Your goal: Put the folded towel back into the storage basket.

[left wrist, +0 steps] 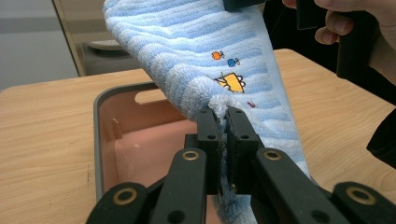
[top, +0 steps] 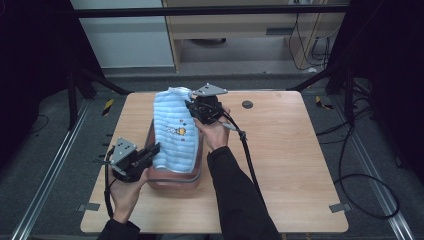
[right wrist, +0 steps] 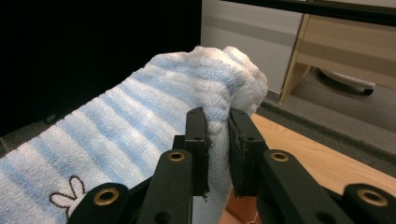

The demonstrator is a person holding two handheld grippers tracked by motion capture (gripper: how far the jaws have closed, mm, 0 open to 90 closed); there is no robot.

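Towel [top: 173,131] above pink bin [top: 172,180]

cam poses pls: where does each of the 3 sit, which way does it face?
High view: above the person's side, facing forward and down on the table; forearms, hands, both grippers show.
Left gripper view: on the left gripper, looking along its jaws over the pink bin.
Right gripper view: on the right gripper, facing the far wall.
All share the blue striped towel.

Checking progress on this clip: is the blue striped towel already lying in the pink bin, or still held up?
Held up. Both the left gripper and right gripper pinch the towel, stretched above the pink bin.
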